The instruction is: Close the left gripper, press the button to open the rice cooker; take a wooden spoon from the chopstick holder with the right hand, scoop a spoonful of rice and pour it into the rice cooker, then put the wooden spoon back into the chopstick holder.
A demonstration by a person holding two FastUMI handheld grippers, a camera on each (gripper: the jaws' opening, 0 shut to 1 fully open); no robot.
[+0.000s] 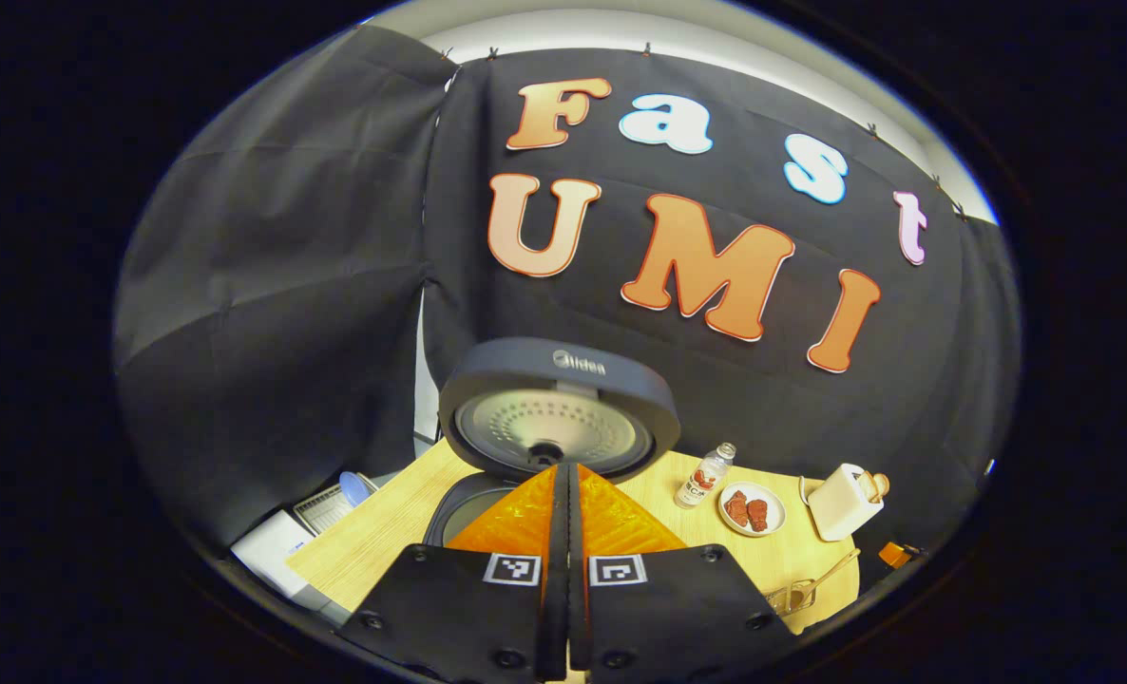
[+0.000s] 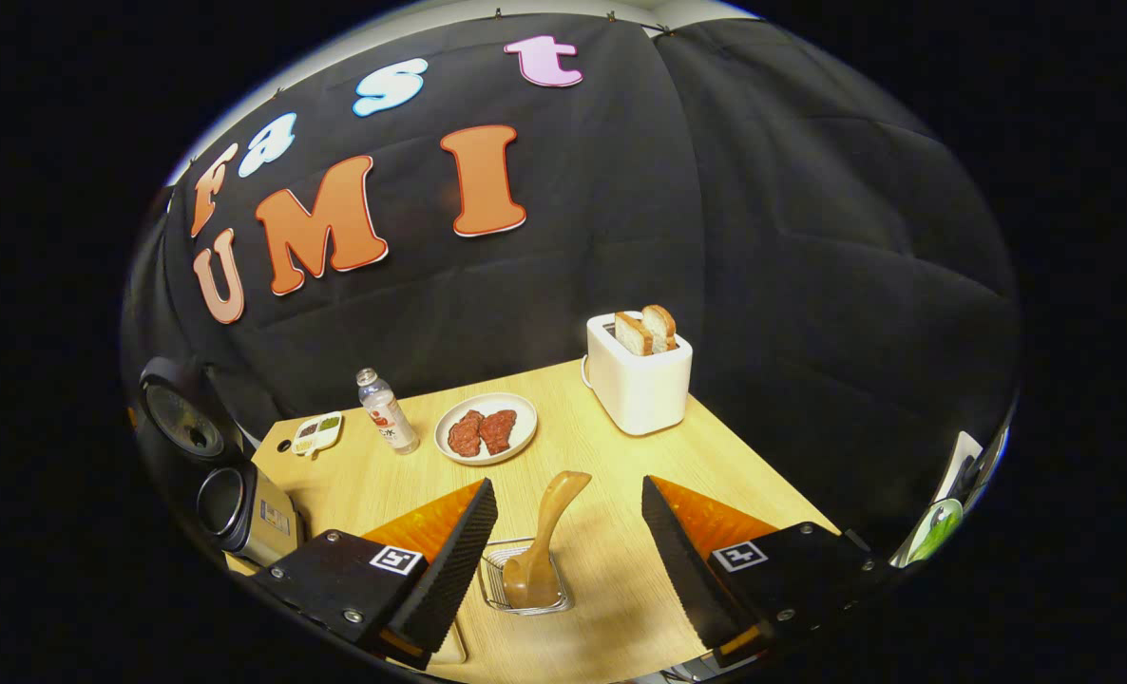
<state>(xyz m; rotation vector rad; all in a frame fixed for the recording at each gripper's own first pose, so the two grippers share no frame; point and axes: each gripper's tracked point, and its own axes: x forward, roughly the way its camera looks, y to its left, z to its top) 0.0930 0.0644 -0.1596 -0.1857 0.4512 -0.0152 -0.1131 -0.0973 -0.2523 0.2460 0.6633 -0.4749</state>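
Observation:
The rice cooker (image 1: 525, 366) stands with its round lid raised, the inner plate facing me, and its pot (image 1: 464, 508) is partly hidden behind my left gripper (image 1: 566, 467), which is shut with nothing between the fingers. In the right gripper view the cooker (image 2: 240, 513) sits at the far left, lid (image 2: 179, 413) up. A wooden spoon (image 2: 549, 532) stands bowl-down in the wire chopstick holder (image 2: 497, 579). My right gripper (image 2: 568, 492) is open, its fingers either side of the spoon's handle and apart from it. The holder and spoon (image 1: 806, 587) lie at the lower right in the left gripper view.
On the wooden table (image 2: 611, 456) stand a white toaster (image 2: 639, 380) with bread slices, a plate of meat (image 2: 486, 427), a small bottle (image 2: 388, 410) and a little sauce dish (image 2: 316, 434). The left gripper view has the toaster (image 1: 844, 501), plate (image 1: 752, 510) and bottle (image 1: 706, 475).

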